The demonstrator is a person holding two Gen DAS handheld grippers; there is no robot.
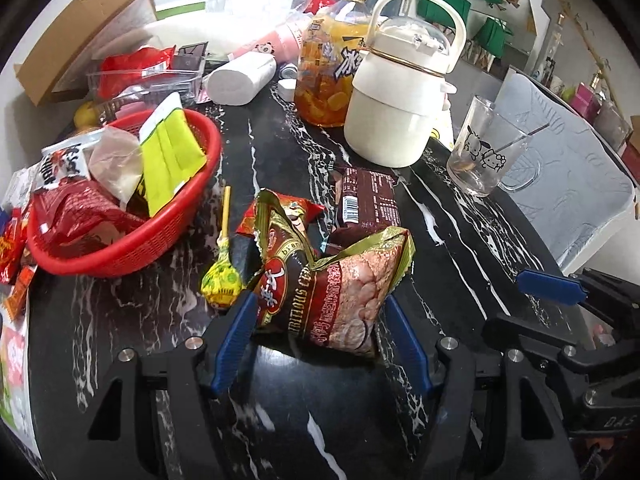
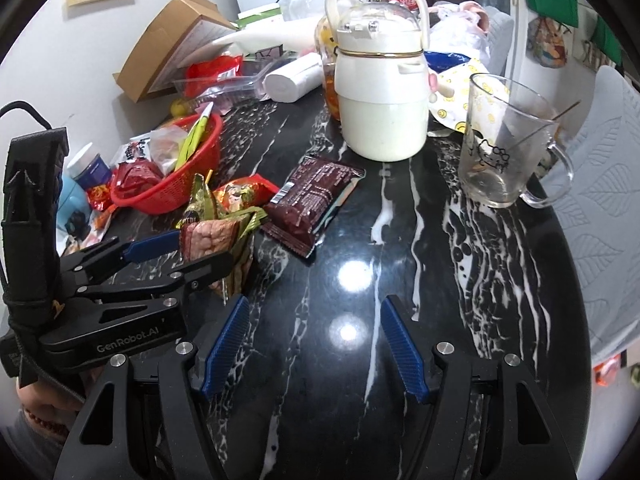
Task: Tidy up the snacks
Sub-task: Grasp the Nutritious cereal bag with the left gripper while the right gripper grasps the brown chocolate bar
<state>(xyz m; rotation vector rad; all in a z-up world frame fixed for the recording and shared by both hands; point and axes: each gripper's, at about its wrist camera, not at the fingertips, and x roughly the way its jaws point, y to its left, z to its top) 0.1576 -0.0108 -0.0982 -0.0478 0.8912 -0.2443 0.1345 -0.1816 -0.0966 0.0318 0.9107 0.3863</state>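
A crumpled gold-and-brown cereal packet [image 1: 340, 292] [image 2: 208, 236] lies on the black marble table [image 2: 360, 240]. My left gripper [image 1: 320, 298] [image 2: 202, 248] is open, and its blue pads flank the packet's near end, close to both sides. A yellow lollipop [image 1: 223, 280] lies just left of it. Behind the cereal packet lie a dark brown snack packet [image 1: 368, 196] [image 2: 312, 196] and a red packet [image 2: 240, 194]. To the left stands a red basket [image 1: 120, 256] [image 2: 168, 200] holding several snack packets. My right gripper [image 2: 314, 300] is open over bare table with nothing between its fingers [image 1: 548, 286].
A white kettle [image 1: 396, 108] [image 2: 380, 120], an orange drink bottle [image 1: 328, 72] and a white roll [image 1: 240, 80] stand at the back. A glass mug [image 1: 484, 156] [image 2: 500, 144] sits at the right near the table edge. Loose packets lie left of the basket. A cardboard box [image 2: 172, 40] leans against the wall.
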